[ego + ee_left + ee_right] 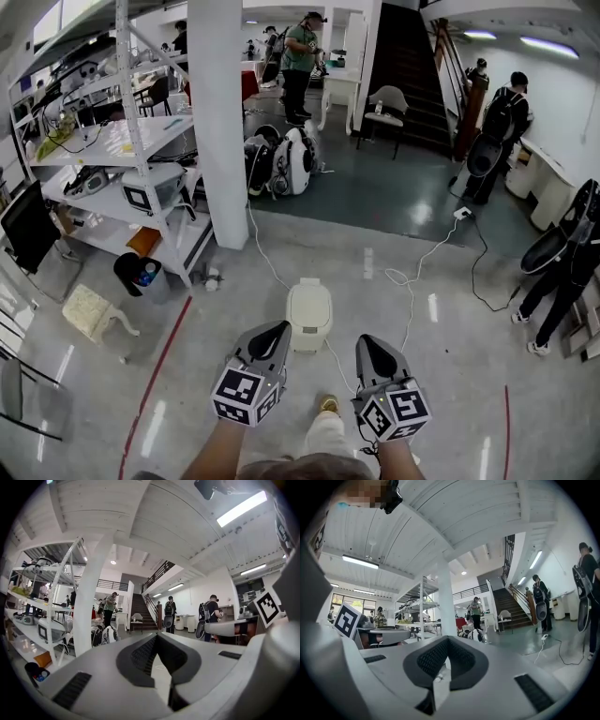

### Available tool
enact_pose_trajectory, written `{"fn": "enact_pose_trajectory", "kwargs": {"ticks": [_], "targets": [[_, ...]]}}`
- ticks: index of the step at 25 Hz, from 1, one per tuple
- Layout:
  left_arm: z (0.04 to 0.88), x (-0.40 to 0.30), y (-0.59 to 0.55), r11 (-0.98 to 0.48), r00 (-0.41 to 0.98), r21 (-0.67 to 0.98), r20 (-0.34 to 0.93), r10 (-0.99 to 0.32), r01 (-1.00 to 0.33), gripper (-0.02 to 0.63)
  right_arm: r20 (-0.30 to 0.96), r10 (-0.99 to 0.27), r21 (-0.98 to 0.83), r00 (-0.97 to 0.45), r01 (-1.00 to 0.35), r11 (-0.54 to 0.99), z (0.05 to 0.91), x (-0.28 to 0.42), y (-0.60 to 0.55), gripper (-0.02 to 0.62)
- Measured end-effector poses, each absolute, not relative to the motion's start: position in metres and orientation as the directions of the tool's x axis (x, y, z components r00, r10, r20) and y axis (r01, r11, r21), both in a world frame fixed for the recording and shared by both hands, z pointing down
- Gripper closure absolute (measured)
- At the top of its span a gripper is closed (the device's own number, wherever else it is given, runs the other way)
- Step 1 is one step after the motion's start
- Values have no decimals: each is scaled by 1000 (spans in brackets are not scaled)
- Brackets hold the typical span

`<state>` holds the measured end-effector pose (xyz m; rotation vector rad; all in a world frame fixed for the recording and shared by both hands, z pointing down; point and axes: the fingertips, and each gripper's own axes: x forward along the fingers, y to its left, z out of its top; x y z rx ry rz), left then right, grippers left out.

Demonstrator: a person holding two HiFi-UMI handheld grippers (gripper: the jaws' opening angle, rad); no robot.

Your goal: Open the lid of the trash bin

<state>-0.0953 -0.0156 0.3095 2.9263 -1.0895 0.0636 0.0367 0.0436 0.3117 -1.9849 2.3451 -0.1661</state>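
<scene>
A person holds the grey left gripper and grey right gripper over the glossy concrete floor, both with jaws pressed together on nothing. Just beyond them the small cream plastic trash bin stands lid-down, with a white square pillar behind.

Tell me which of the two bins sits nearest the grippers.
The closed cream trash bin, on the floor straight ahead; the black open bin stands off left by the shelves.

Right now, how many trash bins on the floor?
2: white lidded bin centre floor, just ahead; black open bin by the shelf rack, left. Others may be hidden.
</scene>
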Motion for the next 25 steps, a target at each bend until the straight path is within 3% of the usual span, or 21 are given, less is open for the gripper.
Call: {"fn": "enact_pose_trajectory", "kwargs": {"ticks": [25], "targets": [[292,23,-222,-627,627,17,28,-779,-779,615,20,-951,-140,-308,-943,302,301,170,-181,561]]}}
